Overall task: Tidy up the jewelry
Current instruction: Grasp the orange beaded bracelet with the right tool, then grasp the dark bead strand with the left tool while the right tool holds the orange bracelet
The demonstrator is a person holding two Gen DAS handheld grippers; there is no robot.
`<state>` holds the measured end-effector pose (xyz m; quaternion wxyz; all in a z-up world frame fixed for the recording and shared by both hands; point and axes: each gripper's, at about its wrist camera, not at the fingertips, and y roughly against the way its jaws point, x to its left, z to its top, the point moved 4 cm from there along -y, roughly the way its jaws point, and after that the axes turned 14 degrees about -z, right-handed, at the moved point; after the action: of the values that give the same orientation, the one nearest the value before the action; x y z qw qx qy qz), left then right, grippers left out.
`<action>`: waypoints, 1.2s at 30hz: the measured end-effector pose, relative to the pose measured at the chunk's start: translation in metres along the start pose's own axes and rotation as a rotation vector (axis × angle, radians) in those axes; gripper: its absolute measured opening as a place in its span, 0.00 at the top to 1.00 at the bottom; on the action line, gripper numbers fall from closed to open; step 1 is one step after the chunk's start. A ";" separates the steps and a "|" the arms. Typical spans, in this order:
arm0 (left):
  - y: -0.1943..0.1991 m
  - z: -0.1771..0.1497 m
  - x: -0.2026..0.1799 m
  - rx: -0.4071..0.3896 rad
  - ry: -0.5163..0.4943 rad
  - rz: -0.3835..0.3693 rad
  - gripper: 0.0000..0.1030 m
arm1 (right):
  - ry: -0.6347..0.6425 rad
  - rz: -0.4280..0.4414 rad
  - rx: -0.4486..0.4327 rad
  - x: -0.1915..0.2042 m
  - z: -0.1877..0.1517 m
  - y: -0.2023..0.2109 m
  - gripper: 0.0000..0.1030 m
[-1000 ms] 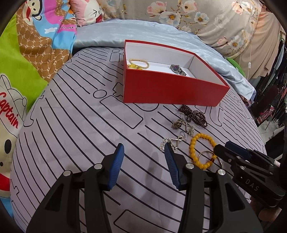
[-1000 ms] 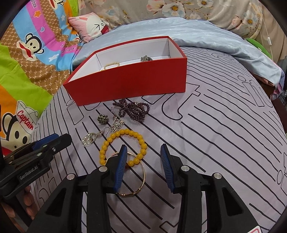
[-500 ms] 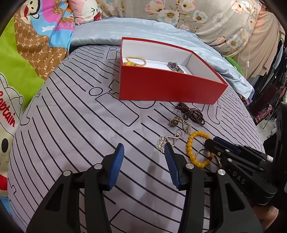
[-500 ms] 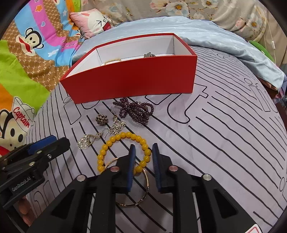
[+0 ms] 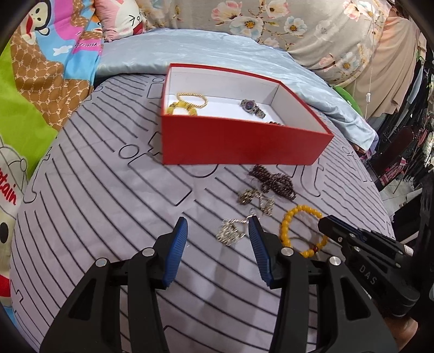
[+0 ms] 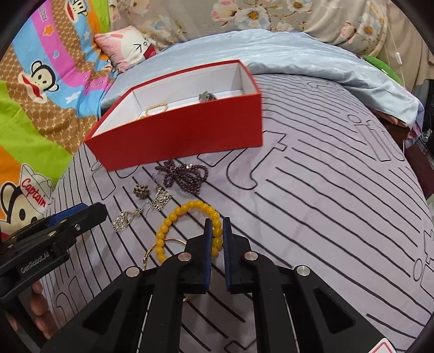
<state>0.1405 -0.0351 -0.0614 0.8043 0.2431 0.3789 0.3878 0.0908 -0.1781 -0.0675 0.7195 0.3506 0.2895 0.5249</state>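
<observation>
A red box (image 5: 238, 146) (image 6: 179, 138) with a white inside holds a gold bracelet (image 5: 192, 99) and a watch (image 5: 251, 107). On the striped grey cloth lie a dark bead string (image 6: 184, 175), earrings (image 6: 154, 198), a silver pendant (image 5: 229, 233) and a yellow bead bracelet (image 6: 187, 214) (image 5: 298, 217) over a thin gold bangle (image 6: 152, 251). My right gripper (image 6: 216, 228) is shut on the yellow bracelet's right side. My left gripper (image 5: 218, 230) is open, around the silver pendant.
Cartoon-print bedding (image 6: 40, 81) lies at the left. A light blue sheet (image 6: 298, 59) and floral pillows (image 5: 298, 24) lie behind the box. The cloth-covered surface drops off at the right edge (image 5: 379, 195).
My right gripper has closed from wide open onto the yellow bracelet's beads. My left gripper has moved forward to the silver pendant and stays open.
</observation>
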 end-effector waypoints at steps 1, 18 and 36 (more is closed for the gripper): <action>-0.002 0.003 -0.003 -0.002 -0.002 -0.005 0.56 | -0.009 -0.001 -0.003 -0.004 0.000 0.002 0.94; -0.075 0.037 -0.055 0.026 -0.043 -0.047 0.56 | -0.079 -0.026 0.016 -0.050 -0.009 0.011 0.94; -0.090 0.034 -0.053 0.049 -0.054 -0.031 0.92 | -0.087 0.003 0.013 -0.047 -0.008 0.009 0.94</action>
<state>0.1853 -0.1329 -0.0804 0.8140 0.2671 0.3701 0.3592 0.0660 -0.2193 -0.0630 0.7284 0.3780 0.2609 0.5084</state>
